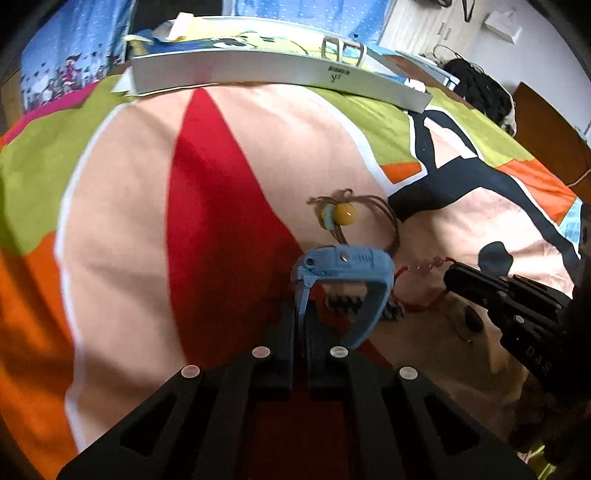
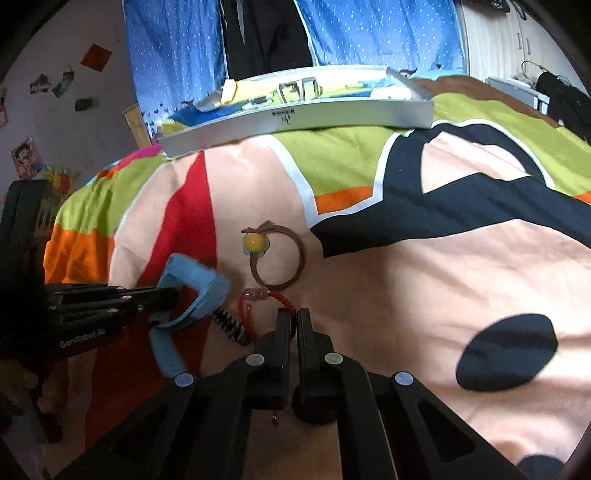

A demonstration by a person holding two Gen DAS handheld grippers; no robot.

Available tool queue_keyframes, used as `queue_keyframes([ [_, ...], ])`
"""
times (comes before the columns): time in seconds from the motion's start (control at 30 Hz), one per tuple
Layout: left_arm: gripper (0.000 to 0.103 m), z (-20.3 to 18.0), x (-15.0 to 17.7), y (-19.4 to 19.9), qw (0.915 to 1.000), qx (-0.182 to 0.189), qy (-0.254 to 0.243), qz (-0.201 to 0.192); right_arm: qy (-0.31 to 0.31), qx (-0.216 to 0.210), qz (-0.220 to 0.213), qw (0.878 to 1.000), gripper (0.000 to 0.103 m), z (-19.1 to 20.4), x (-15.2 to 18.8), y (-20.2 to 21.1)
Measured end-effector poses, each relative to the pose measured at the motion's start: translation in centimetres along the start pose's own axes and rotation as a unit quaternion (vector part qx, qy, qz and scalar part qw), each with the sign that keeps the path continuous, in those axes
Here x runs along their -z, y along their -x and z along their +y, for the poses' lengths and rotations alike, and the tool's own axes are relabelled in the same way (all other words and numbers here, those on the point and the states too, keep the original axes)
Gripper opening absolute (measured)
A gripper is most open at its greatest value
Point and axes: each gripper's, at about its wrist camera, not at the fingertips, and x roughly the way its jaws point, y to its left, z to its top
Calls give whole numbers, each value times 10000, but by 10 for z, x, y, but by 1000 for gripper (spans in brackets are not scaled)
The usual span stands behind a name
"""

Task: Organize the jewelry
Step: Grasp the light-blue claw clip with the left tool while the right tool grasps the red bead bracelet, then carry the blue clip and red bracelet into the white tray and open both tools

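Mid-bed on the patterned quilt (image 2: 424,258), left claw (image 1: 301,328) clamps blue plastic watch (image 1: 343,266), right claw (image 2: 293,325) pinches red cord bracelet (image 2: 280,298); next, carry both to white tray (image 2: 332,110).

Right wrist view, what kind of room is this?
Probably a bedroom: the jewelry lies on a colourful bedspread, blue dotted curtains hang behind, and cartoon pictures are stuck on the wall.

— What sort of place was it?
— A bedroom at home. A bright patchwork bedspread (image 2: 424,258) covered a bed.
— Anything else?
— Blue dotted curtains (image 2: 369,33) hung behind, stickers (image 2: 27,160) and pictures dotted the wall, and a white cabinet (image 2: 517,40) stood at the right.
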Motion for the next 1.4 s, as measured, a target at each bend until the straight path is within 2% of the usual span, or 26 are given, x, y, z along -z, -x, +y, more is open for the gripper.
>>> queue_keyframes([
  [0.3, 2, -6, 28, 36, 9991, -318, 254, -137, -153, -120, -421, 9989, 4, -4, 15, 45],
  [0.6, 2, -11, 8, 61, 9967, -516, 316, -541, -156, -240, -818, 9962, 4, -15, -12, 64],
  [0.77, 2, -3, -16, 73, 9945, -555, 422, -786, 85, -255, -1074, 9939, 4, -9, -48, 67],
  [0.93, 2, 11, -57, 81, 9907, -666, 546, -1054, 328, -308, -1365, 9896, 4, -1, -89, 61],
  [1.13, 2, 36, -114, 77, 9844, -725, 839, -1367, 478, -443, -1497, 9866, 4, 16, -148, 31],
  [1.4, 2, 67, -172, 52, 9822, -985, 728, -1426, 587, -383, -1489, 9864, 4, 27, -209, -29],
])
